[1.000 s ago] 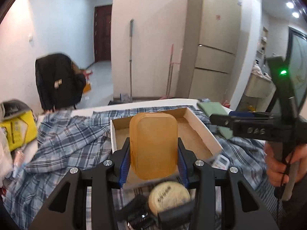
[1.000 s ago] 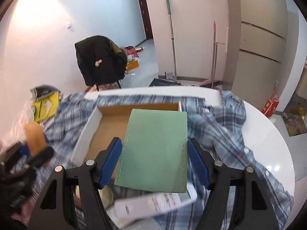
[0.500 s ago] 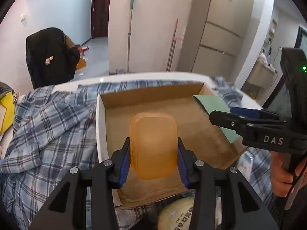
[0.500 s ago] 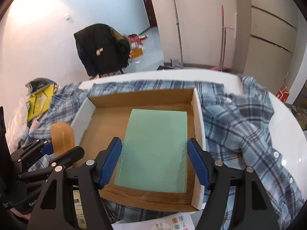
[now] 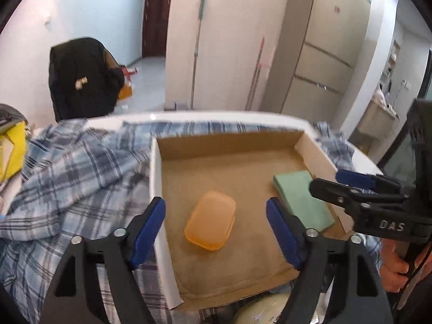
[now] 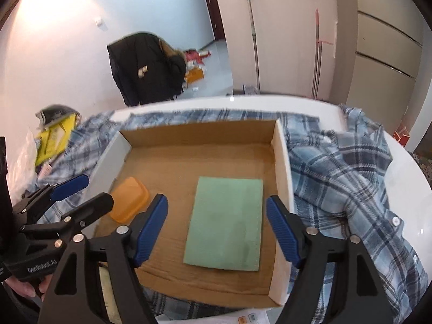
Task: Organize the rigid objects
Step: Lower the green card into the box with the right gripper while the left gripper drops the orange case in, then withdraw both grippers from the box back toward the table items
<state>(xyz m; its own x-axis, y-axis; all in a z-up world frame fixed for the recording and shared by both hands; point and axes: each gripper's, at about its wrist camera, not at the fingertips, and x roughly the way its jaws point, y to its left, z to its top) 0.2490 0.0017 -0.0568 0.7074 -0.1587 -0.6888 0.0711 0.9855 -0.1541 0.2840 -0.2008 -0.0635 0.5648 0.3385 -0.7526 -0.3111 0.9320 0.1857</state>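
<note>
An orange plastic lid-like box (image 5: pixel 210 220) lies flat on the floor of a shallow cardboard box (image 5: pixel 154 172), towards its left side; it also shows in the right wrist view (image 6: pixel 129 203). A green flat pad (image 6: pixel 226 222) lies flat in the right half of the cardboard box (image 6: pixel 280 162), also seen in the left wrist view (image 5: pixel 301 198). My left gripper (image 5: pixel 216 226) is open and empty, just above the orange box. My right gripper (image 6: pixel 217 226) is open and empty, above the green pad.
The cardboard box rests on a blue plaid shirt (image 6: pixel 343 178) spread over a white round table (image 6: pixel 405 172). A yellow bag (image 6: pixel 54 137) lies at the far left. A round cream container (image 5: pixel 264 310) and papers (image 6: pixel 243 318) lie near the box's front edge.
Both grippers have opened. The orange box and the green pad, held before, now lie flat inside the cardboard box. Both grippers have drawn back slightly.
</note>
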